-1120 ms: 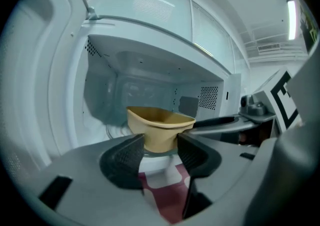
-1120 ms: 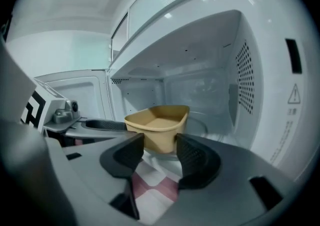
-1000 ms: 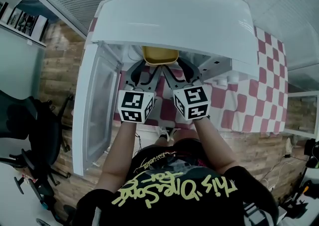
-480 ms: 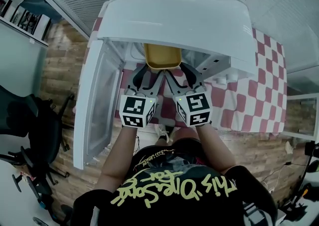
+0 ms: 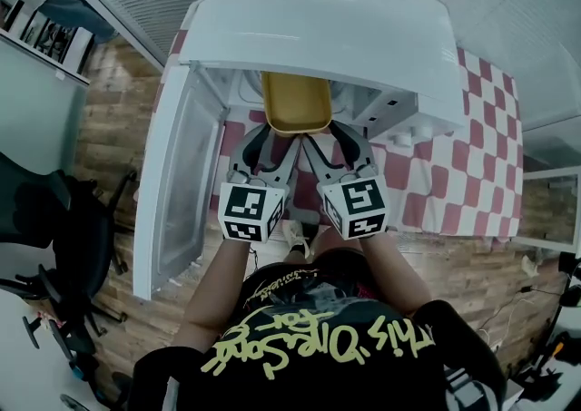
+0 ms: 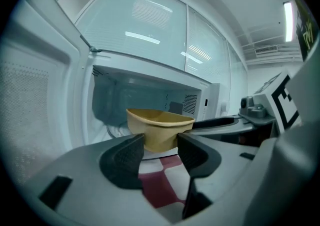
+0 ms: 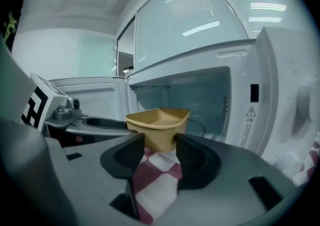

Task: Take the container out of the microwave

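The yellow container (image 5: 295,102) is being gripped by the closed-in jaws of the left gripper (image 5: 272,139) and right gripper (image 5: 331,139), at 12 o'clock, before the open microwave (image 5: 318,28).

Wood-plank floor (image 5: 109,128) — a black office chair (image 5: 54,237) at left, a red-and-white checked tabletop (image 5: 454,182) at right.

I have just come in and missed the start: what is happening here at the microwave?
A person holds a gripper in each hand. The left gripper and the right gripper both clamp the near side of the yellow container, held at the mouth of the microwave, whose door stands open on the left. The right gripper's jaws have just closed slightly further on the container. It is not yet set down.
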{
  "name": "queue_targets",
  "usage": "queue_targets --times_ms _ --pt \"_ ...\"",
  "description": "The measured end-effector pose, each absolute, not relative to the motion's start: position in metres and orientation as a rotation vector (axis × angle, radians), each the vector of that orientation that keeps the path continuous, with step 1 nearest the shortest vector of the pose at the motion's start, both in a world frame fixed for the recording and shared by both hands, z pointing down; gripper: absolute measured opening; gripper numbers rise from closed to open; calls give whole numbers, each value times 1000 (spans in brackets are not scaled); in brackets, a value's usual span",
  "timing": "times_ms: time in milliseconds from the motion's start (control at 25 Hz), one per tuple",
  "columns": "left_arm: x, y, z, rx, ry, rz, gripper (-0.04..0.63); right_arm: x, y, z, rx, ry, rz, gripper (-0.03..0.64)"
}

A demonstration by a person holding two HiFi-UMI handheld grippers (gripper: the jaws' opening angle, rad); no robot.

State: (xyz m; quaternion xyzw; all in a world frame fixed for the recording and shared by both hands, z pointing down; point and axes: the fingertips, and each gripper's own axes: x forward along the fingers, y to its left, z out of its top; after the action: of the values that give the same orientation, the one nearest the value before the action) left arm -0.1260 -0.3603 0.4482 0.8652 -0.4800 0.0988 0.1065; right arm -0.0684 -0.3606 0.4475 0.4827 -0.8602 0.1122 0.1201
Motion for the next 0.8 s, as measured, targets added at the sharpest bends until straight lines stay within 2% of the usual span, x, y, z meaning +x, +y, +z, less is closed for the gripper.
queue_targets --times_ms 800 --pt "-112 -311 426 2593 -1476 273 211 -55 -311 426 1367 -2611 228 187"
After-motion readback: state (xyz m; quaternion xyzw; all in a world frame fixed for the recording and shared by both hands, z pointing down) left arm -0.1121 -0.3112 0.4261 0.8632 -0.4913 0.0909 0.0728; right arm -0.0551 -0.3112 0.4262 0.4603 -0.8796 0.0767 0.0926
